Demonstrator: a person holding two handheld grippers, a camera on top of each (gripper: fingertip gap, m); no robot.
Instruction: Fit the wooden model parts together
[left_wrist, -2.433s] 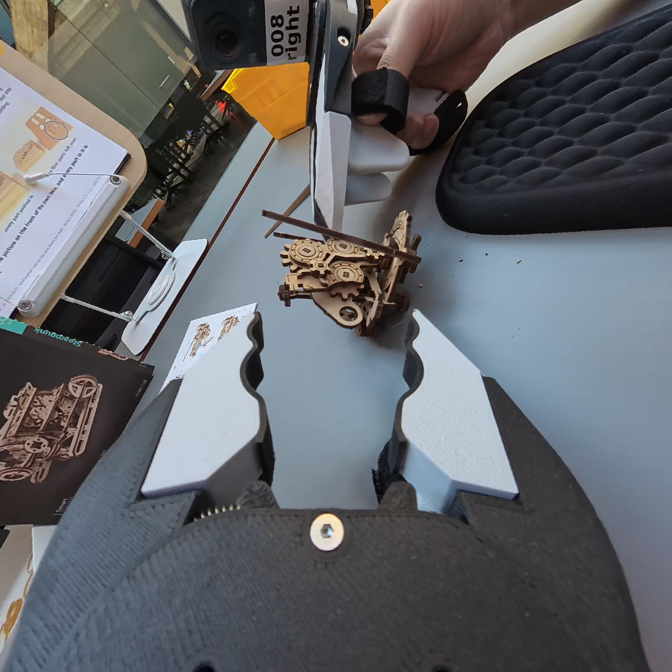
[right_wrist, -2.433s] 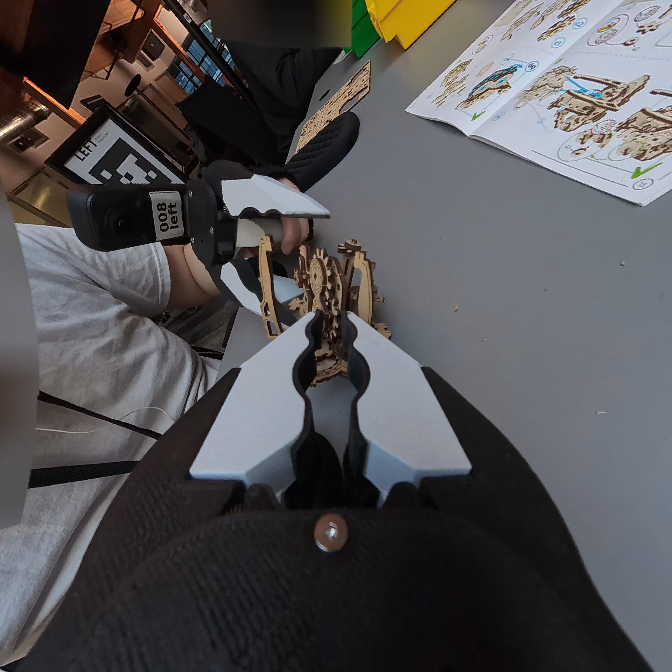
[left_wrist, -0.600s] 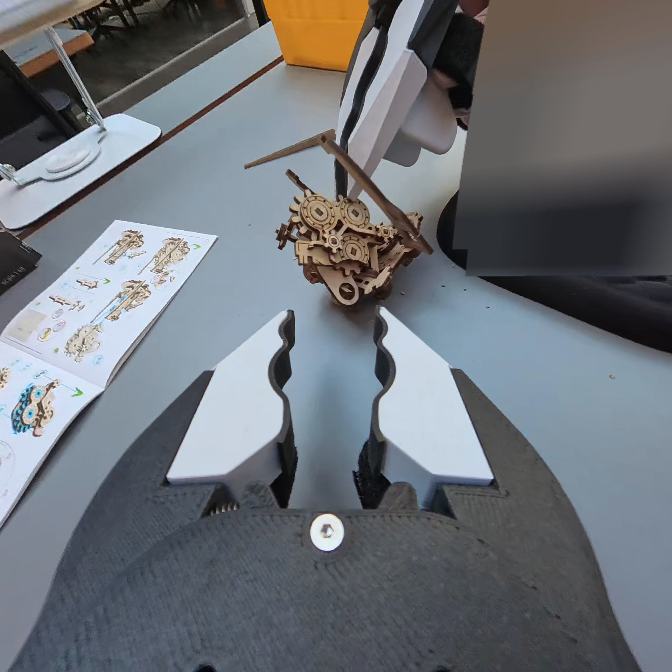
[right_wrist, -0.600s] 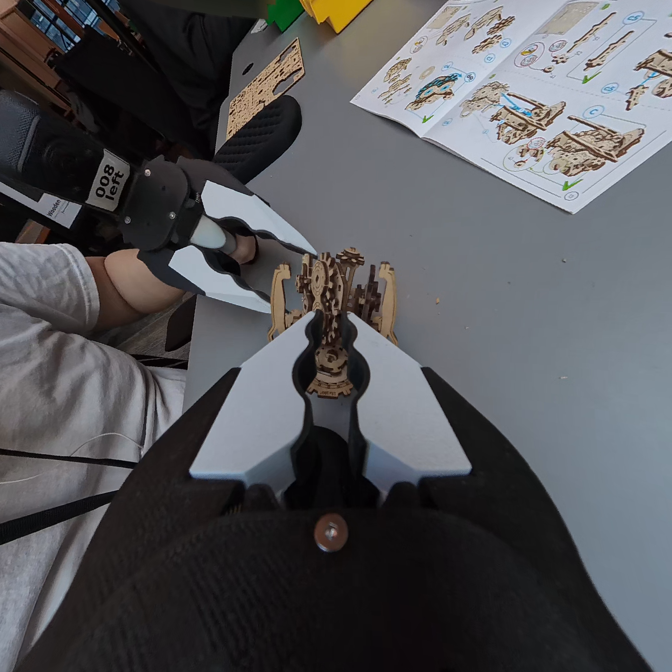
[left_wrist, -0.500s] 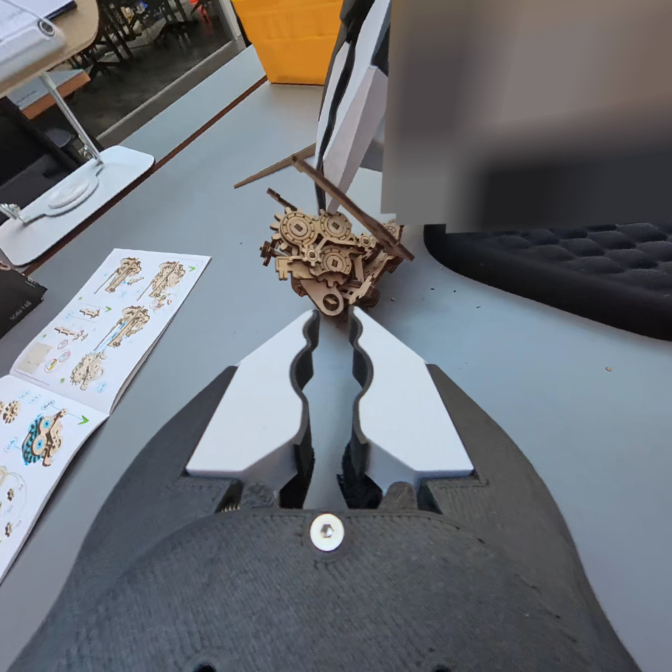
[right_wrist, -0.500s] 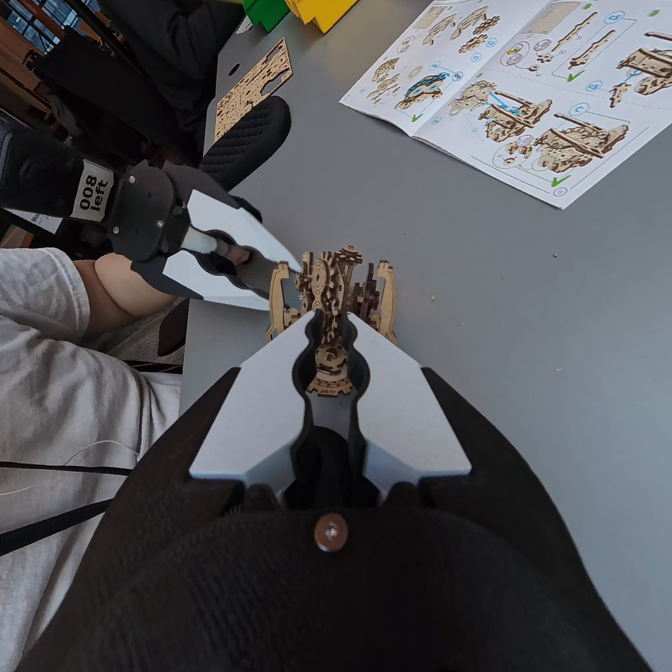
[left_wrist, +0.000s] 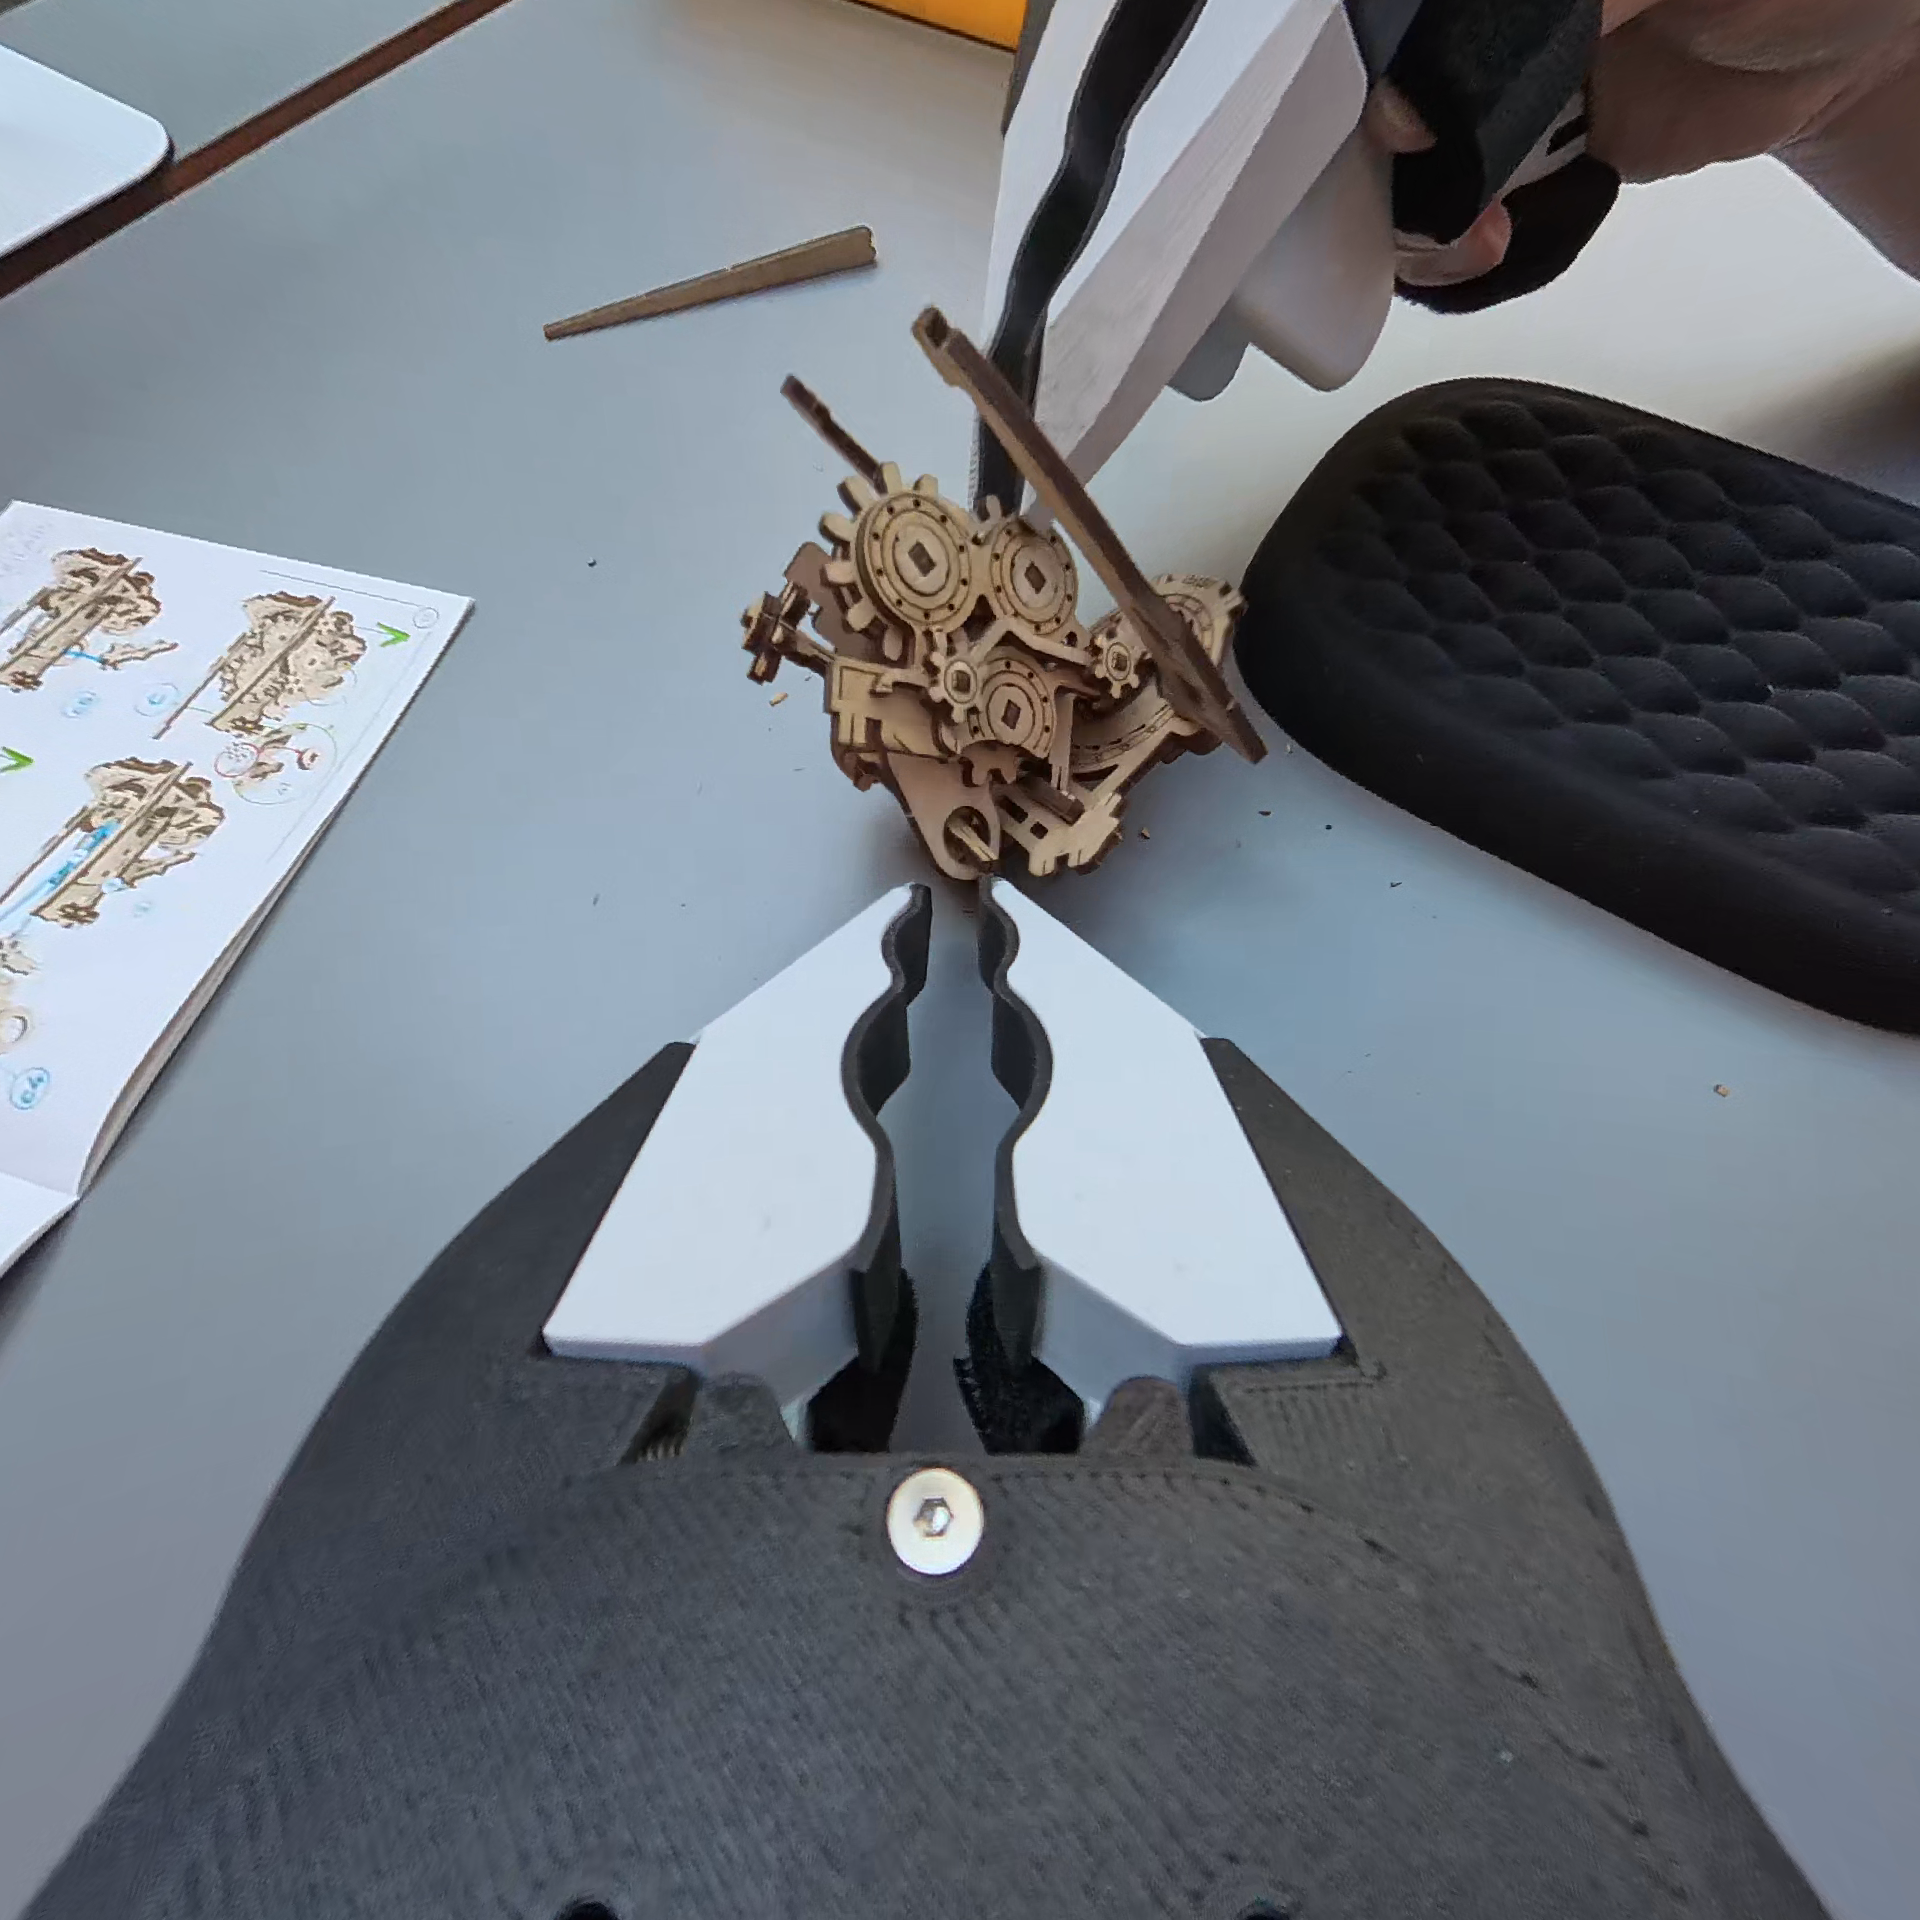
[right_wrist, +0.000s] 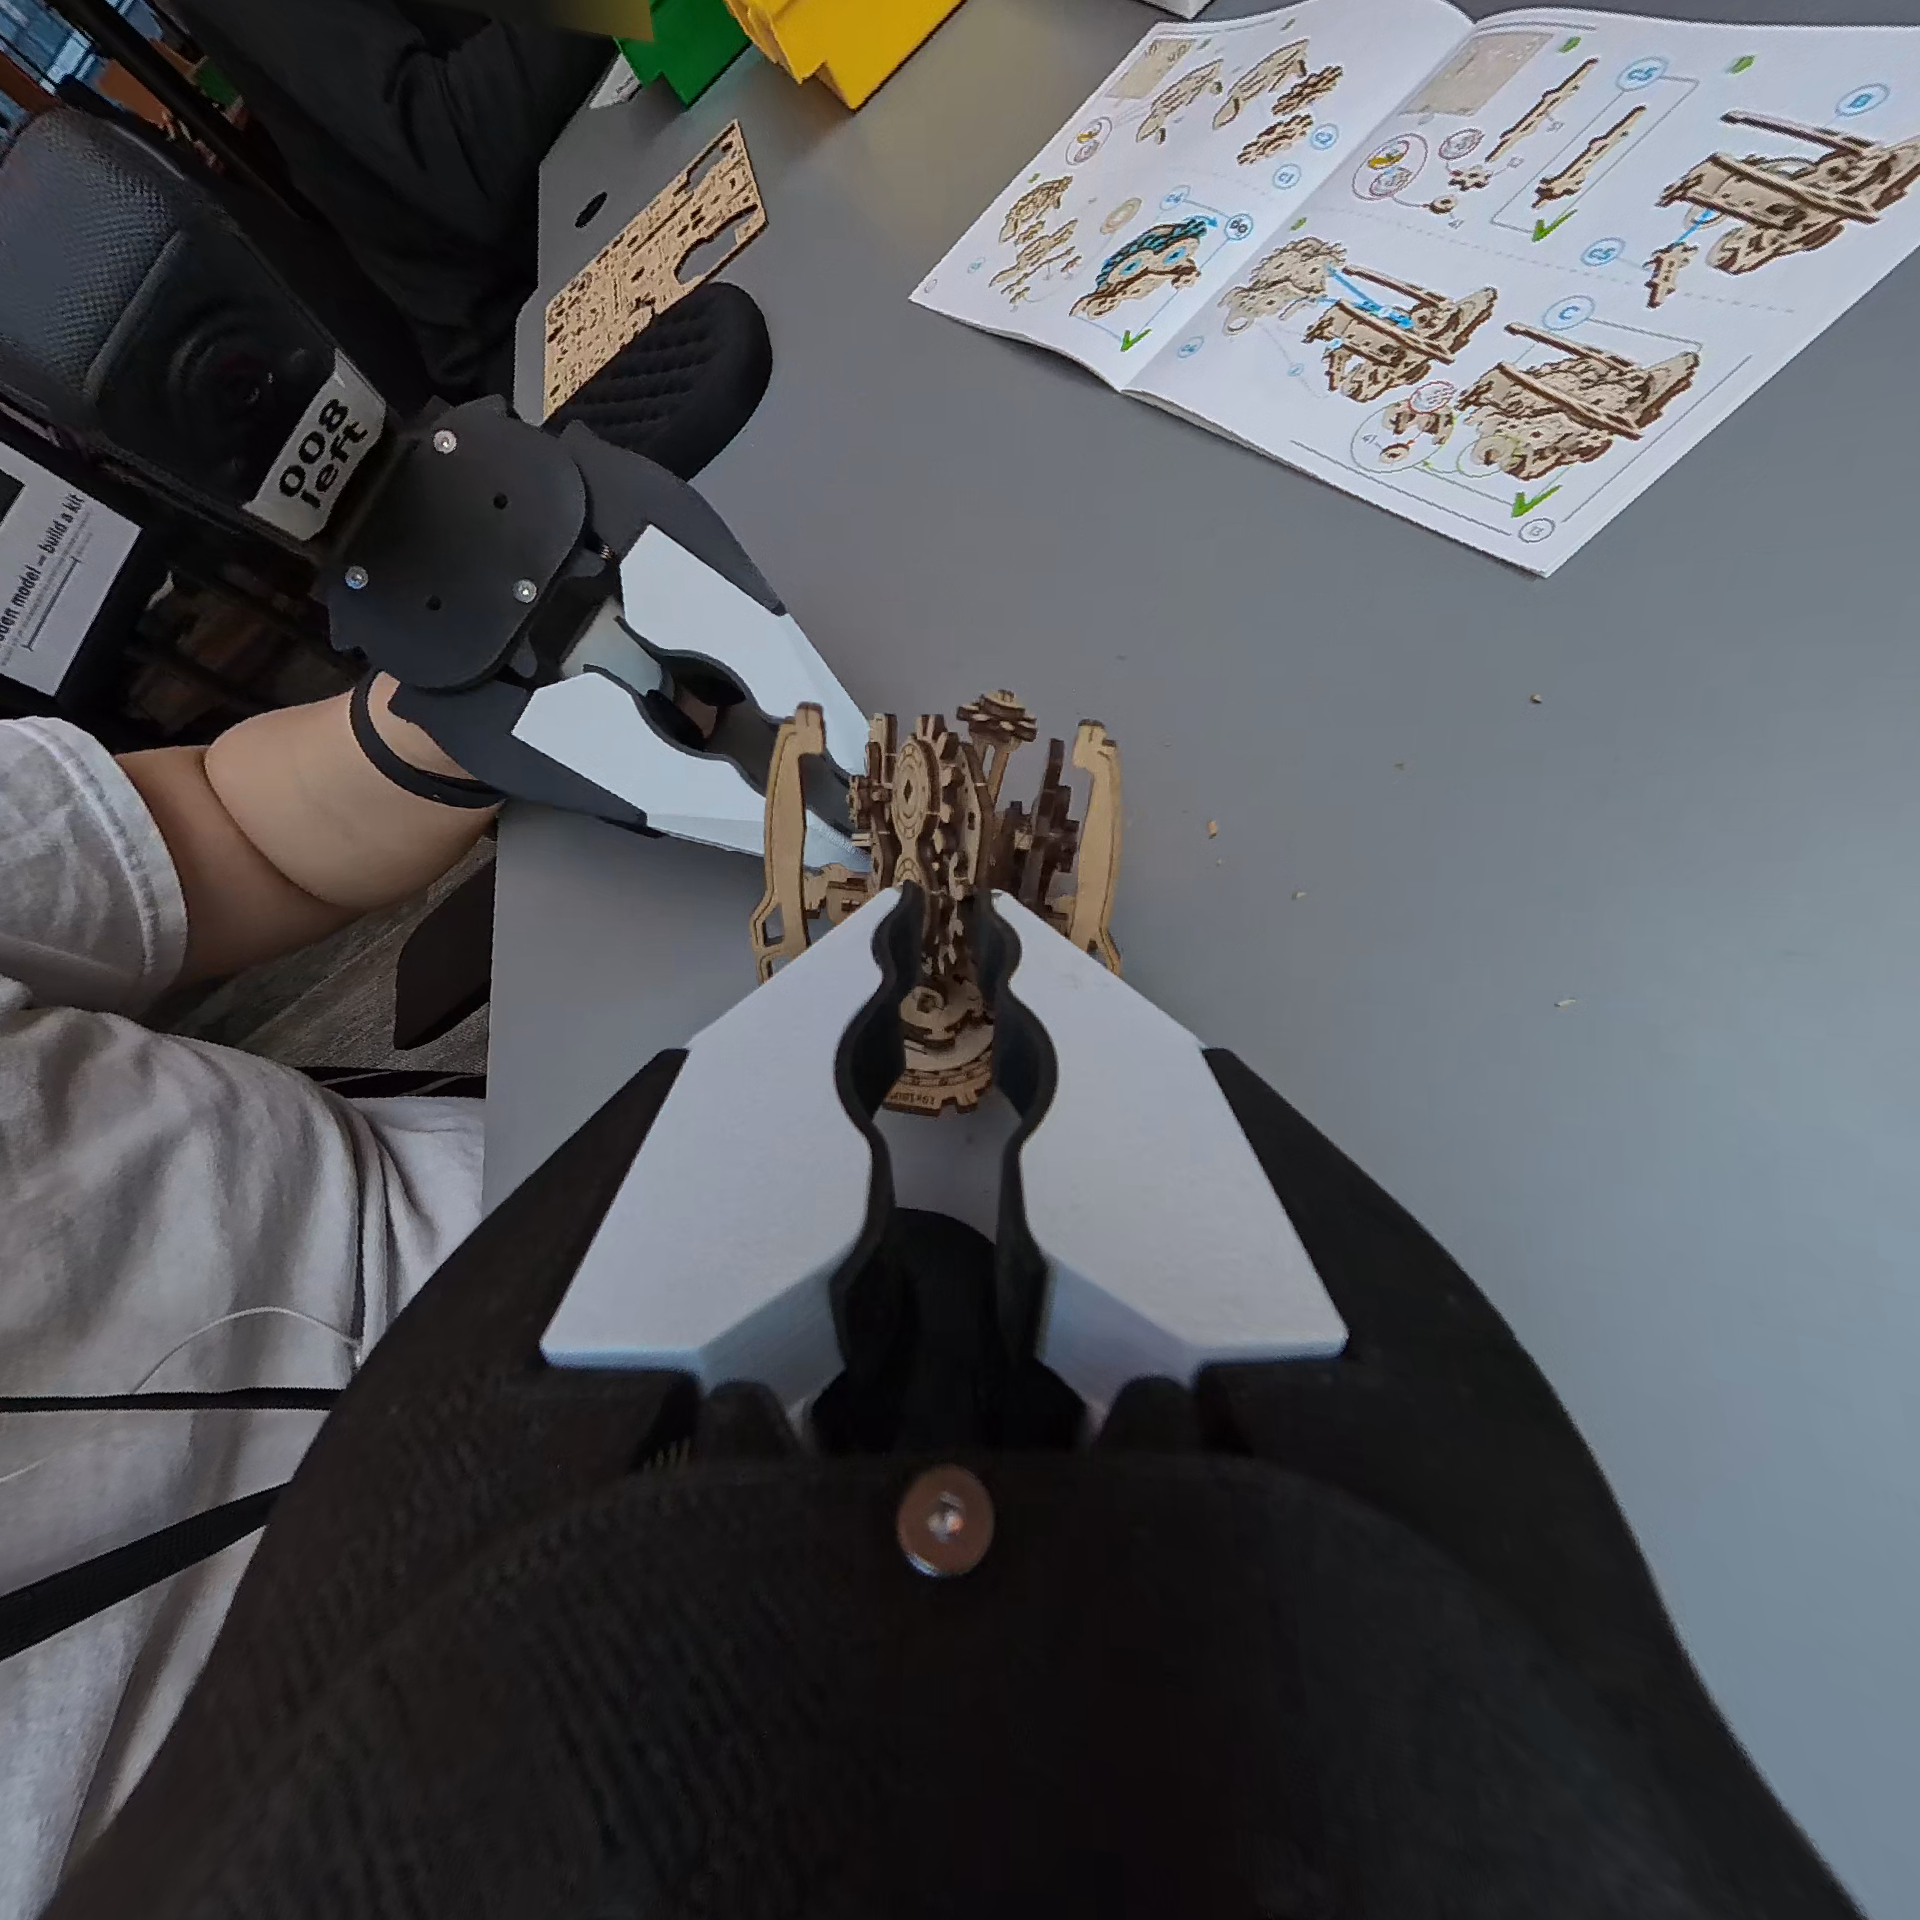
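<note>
One wooden model is clamped by the right gripper on the grey table, the nearly closed, empty left gripper at its 6 o'clock, one booklet at 9, one black pad at 3.

There are two grippers: the left gripper and the right gripper. There is one wooden model on the one grey table. One loose wooden stick lies by itself. There is one open booklet with pictures. One flat wooden sheet of cut-out parts lies at the table edge. Two black padded cushions show: one cushion near the model and another cushion by the sheet.
</note>
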